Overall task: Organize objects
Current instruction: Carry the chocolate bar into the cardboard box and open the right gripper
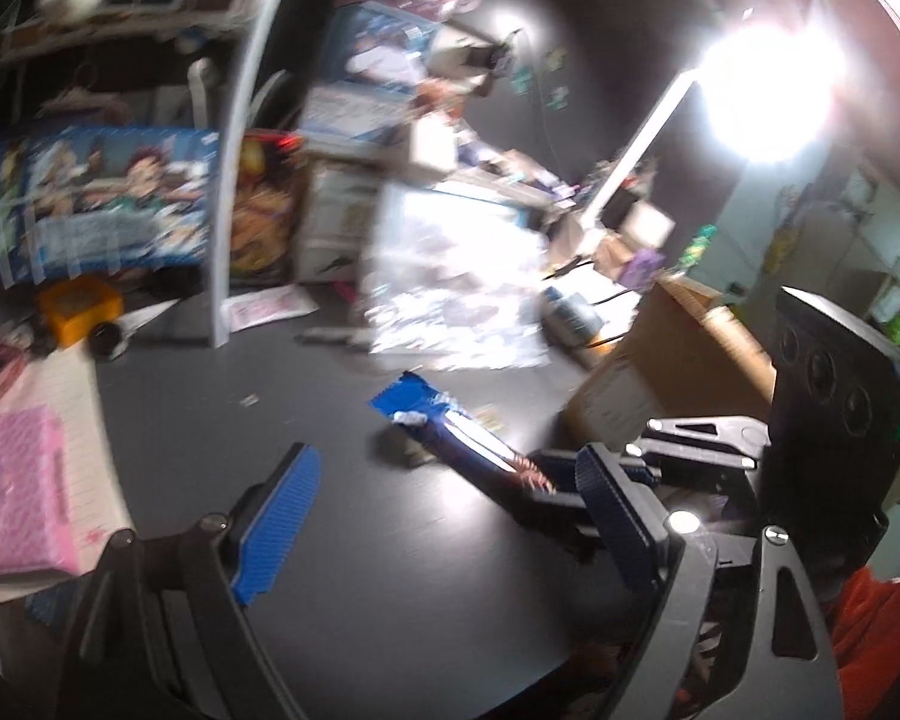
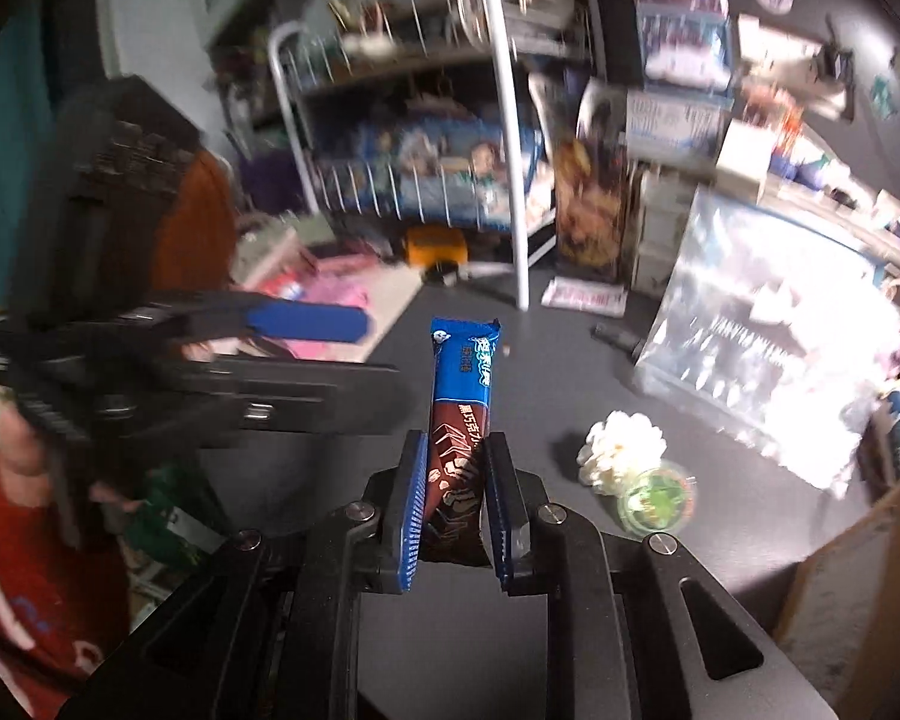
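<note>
The right gripper [image 2: 455,495] points forward and down over the dark tabletop [image 2: 540,384], its 2 blue-padded fingers [image 2: 410,516] clamped on the brown lower end of a wrapped snack bar [image 2: 461,408]. The bar stands up out of the pads, its blue top end tipped away from the camera and clear of the table. The wrapper carries white and yellow Chinese characters and a small round logo near the top; motion blur leaves them unreadable.

In the left wrist view the left gripper [image 1: 444,516] also tilts downward, its jaws spread wide with nothing between them. There the same bar [image 1: 450,429] lies slantwise in the air beyond its right-hand finger, gripped at its near end by the other tool.

A white artificial flower [image 2: 621,456] and a small clear green-filled tub [image 2: 657,495] sit touching each other on the table, just right of the right gripper. A cardboard box [image 1: 666,372] stands at the table's right edge.
</note>
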Tool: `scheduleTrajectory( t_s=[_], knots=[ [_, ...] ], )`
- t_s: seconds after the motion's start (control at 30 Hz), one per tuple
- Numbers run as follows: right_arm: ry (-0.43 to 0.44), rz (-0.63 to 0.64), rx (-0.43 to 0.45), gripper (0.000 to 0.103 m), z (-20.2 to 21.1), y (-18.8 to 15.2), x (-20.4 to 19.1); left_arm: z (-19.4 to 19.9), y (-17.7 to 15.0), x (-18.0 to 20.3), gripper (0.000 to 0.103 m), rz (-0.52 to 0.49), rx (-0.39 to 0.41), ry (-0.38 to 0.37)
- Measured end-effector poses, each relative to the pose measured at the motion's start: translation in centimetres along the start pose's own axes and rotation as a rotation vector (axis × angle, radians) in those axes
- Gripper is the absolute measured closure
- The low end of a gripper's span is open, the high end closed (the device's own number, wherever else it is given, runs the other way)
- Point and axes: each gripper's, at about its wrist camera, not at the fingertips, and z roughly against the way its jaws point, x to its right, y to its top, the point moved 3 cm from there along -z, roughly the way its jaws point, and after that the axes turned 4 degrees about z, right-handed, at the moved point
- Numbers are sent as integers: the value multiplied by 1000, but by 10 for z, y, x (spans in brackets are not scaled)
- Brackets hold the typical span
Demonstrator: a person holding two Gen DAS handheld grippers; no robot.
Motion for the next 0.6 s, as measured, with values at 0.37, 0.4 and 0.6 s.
scheduleTrajectory(
  t_s=[0.37, 0.4, 0.6],
  knots=[
    [-128, 9, 141, 89, 104, 10, 34, -15, 51, 105, 61, -171, 25, -148],
    [-139, 2, 145, 89, 111, 9, 39, -20, 56, 117, 65, -187, 20, -164],
    [-200, -68, 154, 89, 145, -6, 79, -54, 72, 164, 68, -261, -26, -195]
  ],
)
